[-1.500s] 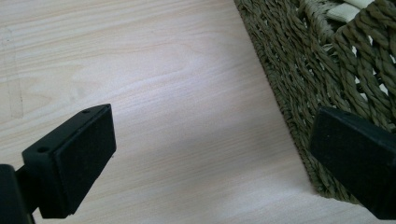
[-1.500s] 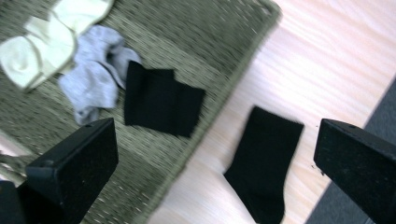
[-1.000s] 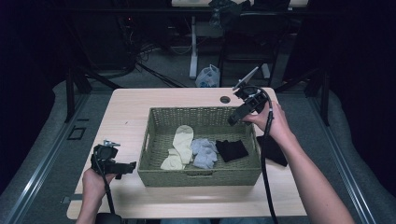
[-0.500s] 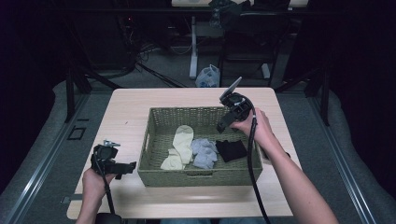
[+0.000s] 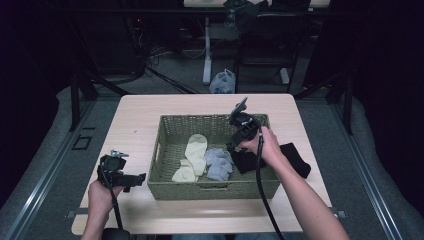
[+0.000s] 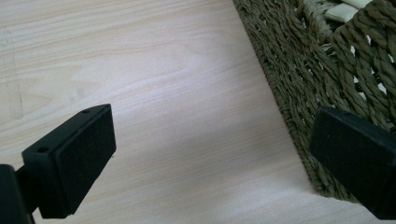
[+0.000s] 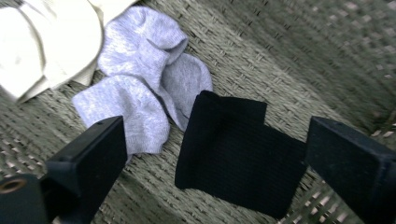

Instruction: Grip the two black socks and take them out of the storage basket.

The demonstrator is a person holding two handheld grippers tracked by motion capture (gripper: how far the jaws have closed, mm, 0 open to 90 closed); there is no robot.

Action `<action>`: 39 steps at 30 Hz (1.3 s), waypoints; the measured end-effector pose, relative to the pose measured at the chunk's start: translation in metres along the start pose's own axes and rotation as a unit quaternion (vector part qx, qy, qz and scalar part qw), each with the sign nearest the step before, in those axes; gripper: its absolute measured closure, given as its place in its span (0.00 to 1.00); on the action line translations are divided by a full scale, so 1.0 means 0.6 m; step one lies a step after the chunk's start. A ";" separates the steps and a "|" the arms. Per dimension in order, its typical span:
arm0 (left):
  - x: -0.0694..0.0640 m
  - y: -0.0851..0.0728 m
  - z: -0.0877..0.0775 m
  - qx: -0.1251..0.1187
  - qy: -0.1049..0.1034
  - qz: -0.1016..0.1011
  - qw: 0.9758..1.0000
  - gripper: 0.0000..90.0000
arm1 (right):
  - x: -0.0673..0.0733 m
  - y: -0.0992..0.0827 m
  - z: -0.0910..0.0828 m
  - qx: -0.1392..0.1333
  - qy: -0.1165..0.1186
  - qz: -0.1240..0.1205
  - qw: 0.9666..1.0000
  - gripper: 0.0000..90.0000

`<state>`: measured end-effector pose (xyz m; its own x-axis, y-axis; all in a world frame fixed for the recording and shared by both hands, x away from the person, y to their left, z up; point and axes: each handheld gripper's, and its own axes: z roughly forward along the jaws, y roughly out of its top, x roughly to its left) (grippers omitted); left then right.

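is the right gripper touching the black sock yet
Apart. The right gripper view shows the black sock lying on the basket floor between the open jaws of the right gripper, with gaps either side.

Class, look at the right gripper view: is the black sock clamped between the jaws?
No: the black sock lies flat on the basket floor, with both jaws standing apart from it.

Light is falling from overhead onto the table (image 5: pixel 150 107), leaving the room around it sinking into near black. The high view is looking soft and grainy. In the left gripper view a pale sheen is spreading across the wood. The right gripper view is smearing slightly, its basket (image 7: pixel 289 56) weave blurring toward the top right corner.
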<state>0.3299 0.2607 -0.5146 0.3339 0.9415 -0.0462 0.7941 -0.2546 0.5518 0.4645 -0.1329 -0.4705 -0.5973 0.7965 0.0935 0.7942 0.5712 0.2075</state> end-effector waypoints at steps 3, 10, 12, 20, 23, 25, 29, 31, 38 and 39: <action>0.000 0.000 0.000 0.001 -0.001 0.000 1.000 0.01 | -0.002 0.001 0.016 0.013 -0.003 -0.003 1.000 0.14; 0.000 0.000 0.000 0.001 0.000 0.001 1.000 0.01 | -0.001 0.000 0.054 0.018 -0.008 0.012 1.000 0.27; 0.000 0.000 0.000 0.001 0.000 0.001 1.000 0.01 | -0.002 0.000 0.061 0.027 -0.010 0.012 0.999 0.32; -0.001 0.000 0.001 0.000 0.001 0.001 1.000 0.01 | 0.000 -0.003 0.085 0.023 -0.020 0.024 0.999 0.56; 0.000 0.000 0.001 0.000 0.001 0.001 1.000 0.01 | 0.000 0.000 0.082 0.049 -0.016 0.006 0.999 0.73; 0.000 0.000 0.001 0.001 0.001 0.001 1.000 0.01 | 0.003 -0.001 0.084 0.037 -0.015 0.011 0.999 0.83; 0.000 0.000 0.001 0.000 0.001 0.001 1.000 0.01 | 0.001 -0.005 0.080 0.027 -0.007 0.020 0.999 0.93; -0.001 0.000 0.001 0.000 0.001 0.001 1.000 0.01 | -0.002 -0.008 0.073 0.026 -0.002 0.023 0.999 0.94; -0.001 0.001 0.001 0.001 0.001 0.002 1.000 0.01 | -0.014 -0.015 0.025 0.022 0.012 0.011 1.000 0.94; -0.001 0.001 0.001 0.001 0.001 0.002 1.000 0.01 | -0.015 -0.015 0.016 0.023 0.014 0.008 1.000 0.94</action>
<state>0.3303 0.2596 -0.5148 0.3356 0.9410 -0.0432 0.7938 -0.2578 0.5508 0.4636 -0.1435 -0.4826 -0.5868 0.8002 0.1236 0.8075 0.5672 0.1617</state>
